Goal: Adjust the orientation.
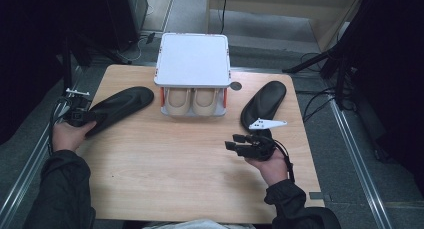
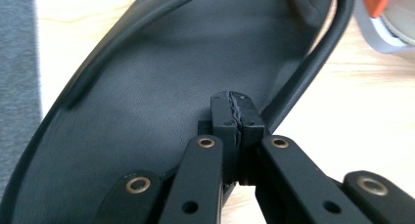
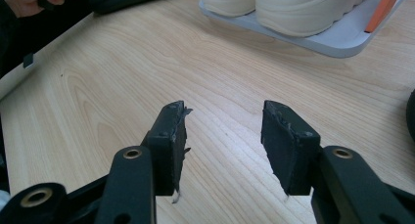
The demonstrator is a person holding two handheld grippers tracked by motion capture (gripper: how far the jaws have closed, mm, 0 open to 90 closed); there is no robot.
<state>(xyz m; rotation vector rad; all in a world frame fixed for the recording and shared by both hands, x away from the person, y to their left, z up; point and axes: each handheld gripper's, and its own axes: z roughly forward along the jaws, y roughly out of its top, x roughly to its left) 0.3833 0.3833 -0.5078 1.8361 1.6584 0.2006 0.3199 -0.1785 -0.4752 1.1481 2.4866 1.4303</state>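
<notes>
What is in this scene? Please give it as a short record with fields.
surface: wooden table
left gripper: jaws shut at the rim of the left black insole
right gripper: jaws open, nothing between them, above bare wood
right black insole: lying flat on the table, beyond the right gripper
rack: white, two-level, at the far middle of the table
beige shoes: a pair on the lower level

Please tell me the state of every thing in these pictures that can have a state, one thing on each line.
Left gripper: shut on the left insole's edge.
Right gripper: open, empty, over bare table.
Left insole: flat on the table, gripped at one end.
Right insole: flat on the table, untouched.
Shoes: side by side on the rack's lower shelf.
Rack: upright, top bare.
</notes>
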